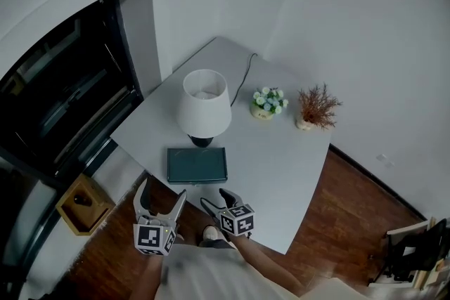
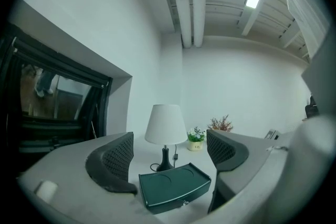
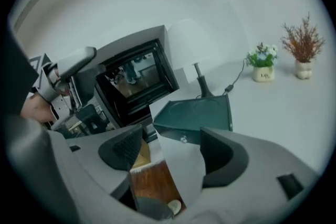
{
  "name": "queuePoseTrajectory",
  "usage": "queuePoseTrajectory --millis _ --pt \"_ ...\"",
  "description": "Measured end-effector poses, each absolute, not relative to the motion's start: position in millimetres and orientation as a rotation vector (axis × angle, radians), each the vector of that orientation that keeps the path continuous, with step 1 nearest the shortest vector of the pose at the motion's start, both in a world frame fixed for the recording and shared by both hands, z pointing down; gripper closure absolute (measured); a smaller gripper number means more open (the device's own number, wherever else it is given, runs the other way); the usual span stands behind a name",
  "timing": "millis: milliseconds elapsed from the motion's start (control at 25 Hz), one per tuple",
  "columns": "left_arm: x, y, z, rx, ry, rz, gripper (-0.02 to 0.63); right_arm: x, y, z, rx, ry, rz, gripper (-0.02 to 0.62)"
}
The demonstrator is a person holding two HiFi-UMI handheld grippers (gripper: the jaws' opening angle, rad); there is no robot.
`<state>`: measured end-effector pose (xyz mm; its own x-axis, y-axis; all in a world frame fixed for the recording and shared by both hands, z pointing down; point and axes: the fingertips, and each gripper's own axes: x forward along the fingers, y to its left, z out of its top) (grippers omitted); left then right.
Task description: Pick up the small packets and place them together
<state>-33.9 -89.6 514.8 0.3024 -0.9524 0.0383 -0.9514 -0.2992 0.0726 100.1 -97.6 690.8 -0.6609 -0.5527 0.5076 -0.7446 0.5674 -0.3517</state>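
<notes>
Two grippers sat at the near edge of the worktop [image 1: 295, 172], both empty. Left gripper [image 1: 163, 190]: jaws wide apart, nothing between the pads, pointing level across the surface. Right gripper [image 1: 214, 197]: jaws apart somewhat less wide, nothing between them either, tipped downward so that its view took in the worktop edge and the wooden floor [image 1: 351, 200] below.

I found no packets in any view. On the worktop I could list only a lamp [image 1: 204, 105], a flower pot [image 1: 268, 102], a dried plant [image 1: 316, 107] and a flat green box [image 1: 197, 164].

Relation that mattered: the green box lay directly ahead of both grippers, just beyond their tips, in front of the lamp. Its long side ran across my line of approach, and its front face, with a small knob [image 2: 184, 202], was turned toward me. In the left gripper view the box sat squarely in the gap between the jaws. In the right gripper view it lay ahead and higher than the jaws.

Judgement: the left gripper was the better lined up, already level and centred on the box. The right was about as near but would have needed to lift its nose first. The packets might have been inside the box or out of frame; I could not tell which.
</notes>
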Motion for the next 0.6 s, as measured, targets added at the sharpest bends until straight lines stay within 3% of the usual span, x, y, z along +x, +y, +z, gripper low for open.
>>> queuePoseTrajectory --millis 80,160,280,600 --pt "-37 -94 518 2.476 -1.792 -0.016 0.190 96 -101 717 1.043 -2.405 0.874 0.256" --pt "-42 -102 521 2.492 -1.771 -0.002 0.190 91 -108 740 1.038 -2.362 1.012 0.382" --pt "-52 -114 520 2.521 -1.750 0.010 0.190 81 -123 768 1.037 -2.289 1.182 0.382" --pt "-69 -104 522 2.527 -1.696 0.002 0.190 67 -145 811 1.069 -2.143 1.231 0.383"
